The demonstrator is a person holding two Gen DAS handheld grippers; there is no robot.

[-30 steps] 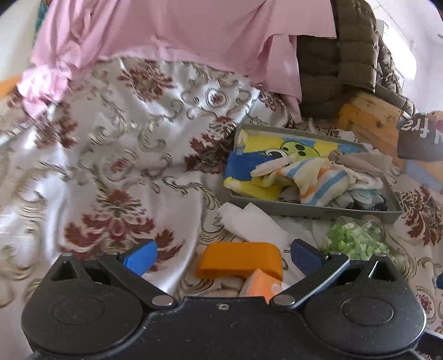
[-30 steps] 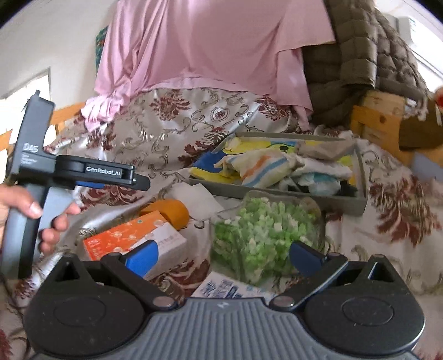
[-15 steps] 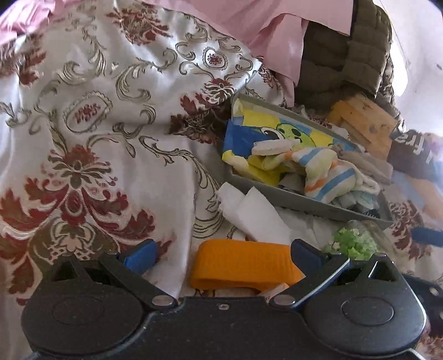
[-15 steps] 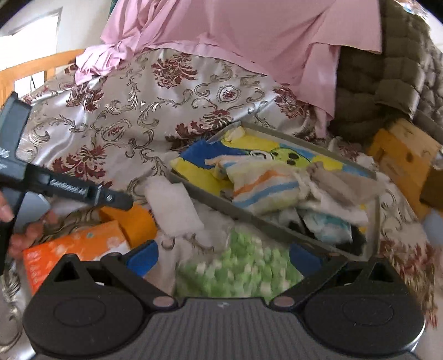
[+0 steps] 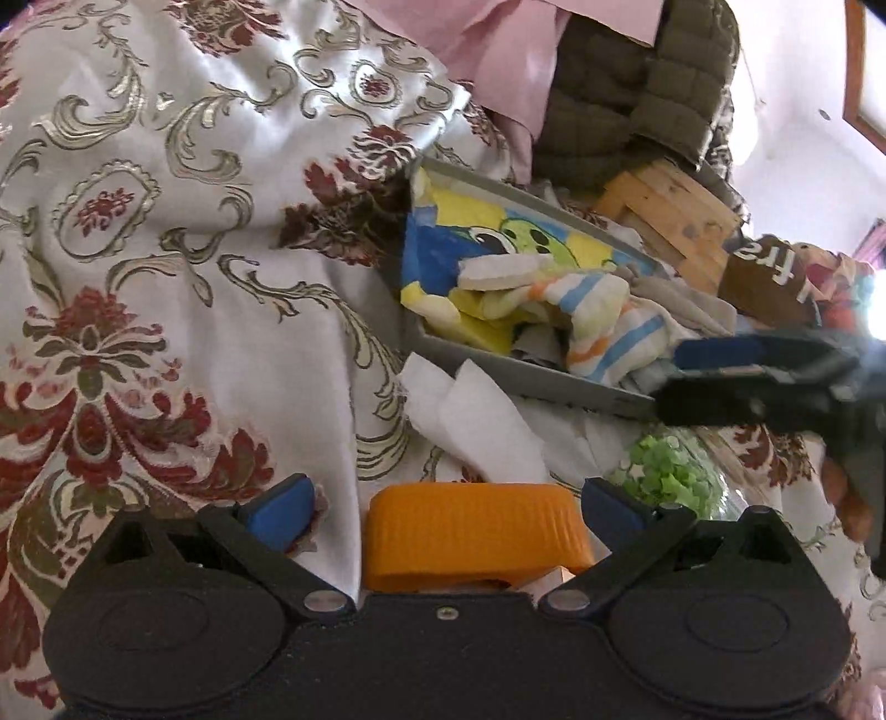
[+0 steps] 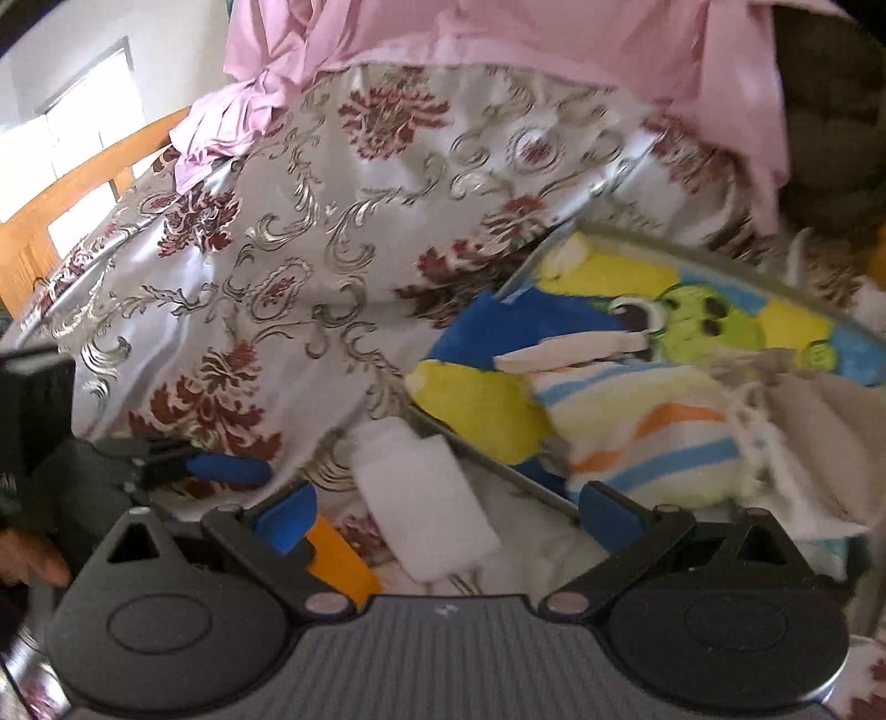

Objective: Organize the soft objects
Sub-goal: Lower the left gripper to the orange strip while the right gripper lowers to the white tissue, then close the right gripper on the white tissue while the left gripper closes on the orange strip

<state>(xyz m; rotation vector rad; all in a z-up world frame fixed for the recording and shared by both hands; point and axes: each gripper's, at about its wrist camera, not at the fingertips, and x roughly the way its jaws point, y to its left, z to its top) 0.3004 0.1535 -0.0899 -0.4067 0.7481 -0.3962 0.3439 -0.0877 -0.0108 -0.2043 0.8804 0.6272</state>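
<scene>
Inside the shallow grey tray (image 6: pixel 559 487) on the floral bedspread (image 5: pixel 166 232), striped towel (image 6: pixel 653 437) and cartoon cloth (image 6: pixel 692 327) are already stowed. Folded white cloth (image 5: pixel 470 421) remains outside, beside its near edge. Left gripper (image 5: pixel 443 501) is spread around an orange ribbed block (image 5: pixel 476 534); right gripper (image 6: pixel 443 512) spread, empty.

A bed under a floral damask spread (image 6: pixel 310 266), pink sheet (image 6: pixel 498 33) heaped behind; wooden rails (image 6: pixel 66 183) at the left, pale wall (image 5: pixel 797 111), perhaps a window there
</scene>
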